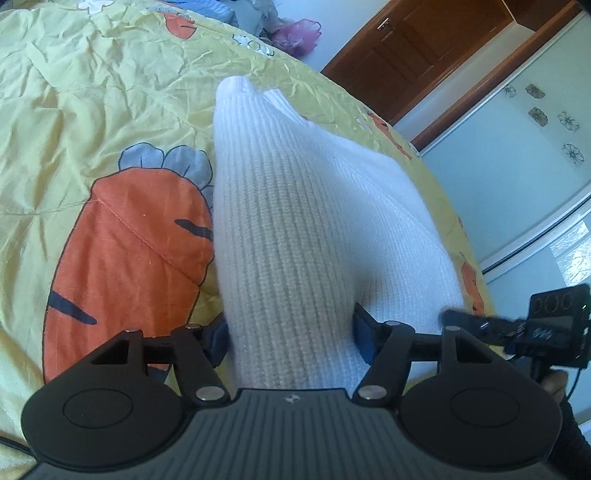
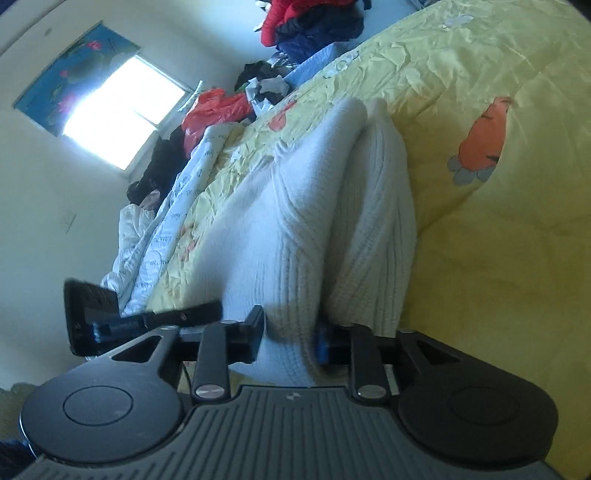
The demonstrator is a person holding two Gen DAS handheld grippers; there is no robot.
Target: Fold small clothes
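A white ribbed knit garment [image 1: 288, 221] lies on a yellow bedspread with carrot prints [image 1: 92, 92] and rises in a bunched ridge toward the camera. My left gripper [image 1: 291, 332] has this ridge filling the gap between its pads, and both pads press the fabric. In the right wrist view the same garment [image 2: 314, 221] shows as two thick folds on the bedspread [image 2: 480, 258]. My right gripper [image 2: 290, 336] is shut on the near end of one fold. The right gripper [image 1: 517, 328] also shows at the left view's right edge, close beside the garment.
A wooden door [image 1: 424, 48] and a white panel with flower stickers [image 1: 535, 147] stand beyond the bed's edge. A white quilt [image 2: 166, 229], a red bag [image 2: 214, 110] and piled clothes [image 2: 314, 22] lie at the far side, under a bright window [image 2: 122, 110].
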